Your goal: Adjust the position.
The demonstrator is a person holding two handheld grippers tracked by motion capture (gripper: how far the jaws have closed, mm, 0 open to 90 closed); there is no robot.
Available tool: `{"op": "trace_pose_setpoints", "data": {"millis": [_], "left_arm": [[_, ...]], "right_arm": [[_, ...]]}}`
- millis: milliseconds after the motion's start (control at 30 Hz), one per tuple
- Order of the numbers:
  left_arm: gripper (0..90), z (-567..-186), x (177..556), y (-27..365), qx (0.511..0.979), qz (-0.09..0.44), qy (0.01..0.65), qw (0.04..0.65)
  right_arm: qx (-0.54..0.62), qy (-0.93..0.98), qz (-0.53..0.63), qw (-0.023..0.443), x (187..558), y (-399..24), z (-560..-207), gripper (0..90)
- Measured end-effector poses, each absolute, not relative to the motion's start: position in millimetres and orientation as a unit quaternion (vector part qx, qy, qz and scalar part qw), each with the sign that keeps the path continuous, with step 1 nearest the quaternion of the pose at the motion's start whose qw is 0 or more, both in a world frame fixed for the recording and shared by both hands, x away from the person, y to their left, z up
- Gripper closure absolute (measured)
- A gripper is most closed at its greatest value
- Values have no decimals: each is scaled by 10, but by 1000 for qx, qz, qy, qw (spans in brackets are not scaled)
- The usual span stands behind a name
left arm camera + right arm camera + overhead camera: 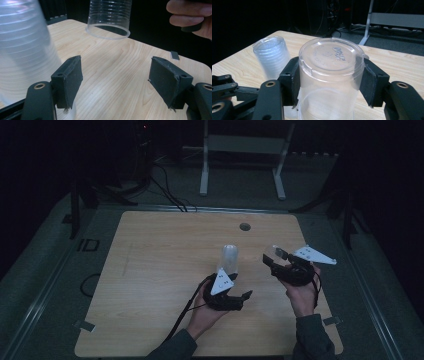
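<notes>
A stack of clear plastic cups stands upside down on the wooden table. My left gripper sits just in front of it, jaws apart. In the left gripper view the blurred stack lies outside the left jaw and the left gripper has nothing between its pads. My right gripper is shut on a single clear cup held off the table to the right of the stack. In the right gripper view the cup shows its base, with the pads of my right gripper pressed on both sides.
A round cable hole sits near the table's far edge. Behind the table stands a white frame with cables on the floor. Small tape strips mark the table's front corners.
</notes>
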State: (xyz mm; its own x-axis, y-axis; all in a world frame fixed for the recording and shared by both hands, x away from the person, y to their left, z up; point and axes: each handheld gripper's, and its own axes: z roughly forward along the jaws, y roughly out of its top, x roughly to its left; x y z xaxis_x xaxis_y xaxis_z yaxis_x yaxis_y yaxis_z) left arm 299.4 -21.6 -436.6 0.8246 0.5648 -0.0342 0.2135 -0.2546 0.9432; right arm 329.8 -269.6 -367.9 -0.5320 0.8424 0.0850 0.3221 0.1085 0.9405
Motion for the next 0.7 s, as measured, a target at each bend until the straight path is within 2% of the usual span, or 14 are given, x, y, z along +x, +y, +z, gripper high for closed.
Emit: {"op": "trace_pose_setpoints", "data": {"millis": [700], "left_arm": [[263,-4408,3014,-395,778,152,245,559]], "right_arm": [[440,690,532,219,3194,-2761,-3930,406]]}}
